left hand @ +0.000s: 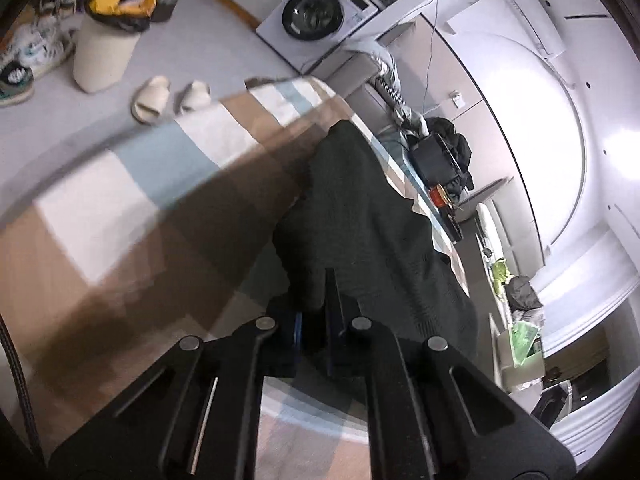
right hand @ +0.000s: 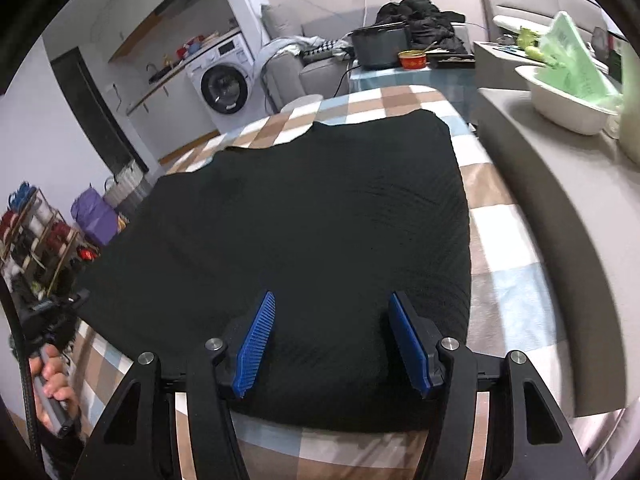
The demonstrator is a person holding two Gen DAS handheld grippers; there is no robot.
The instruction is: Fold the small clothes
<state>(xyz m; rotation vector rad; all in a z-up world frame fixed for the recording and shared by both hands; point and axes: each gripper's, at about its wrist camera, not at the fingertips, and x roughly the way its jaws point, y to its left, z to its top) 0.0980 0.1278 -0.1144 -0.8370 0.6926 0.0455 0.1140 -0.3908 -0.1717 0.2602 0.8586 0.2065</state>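
The black knitted garment (left hand: 360,216) in the left wrist view runs from the left gripper (left hand: 320,304) toward 12 o'clock over the brown, white and blue checked cloth (left hand: 132,184), its near edge pinched between the closed fingers. In the right wrist view the black knitted garment (right hand: 304,216) lies flat on the checked cloth, long axis from 8 to 1 o'clock; the right gripper (right hand: 332,344) hovers above its near edge with blue pads (right hand: 256,344) parted and nothing held, so I judge this hand must still descend.

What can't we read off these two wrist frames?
- Left hand-held gripper: pads look shut on the black garment, but the contact is dark and buried in fabric in the left wrist view.
- Garment's near edge: hidden behind the right hand-held gripper in the right wrist view.
- Garment type: no sleeves or collar distinguishable.
- Checked tablecloth: blurred in the left wrist view.
- Hand: cut off by the right view's edge.
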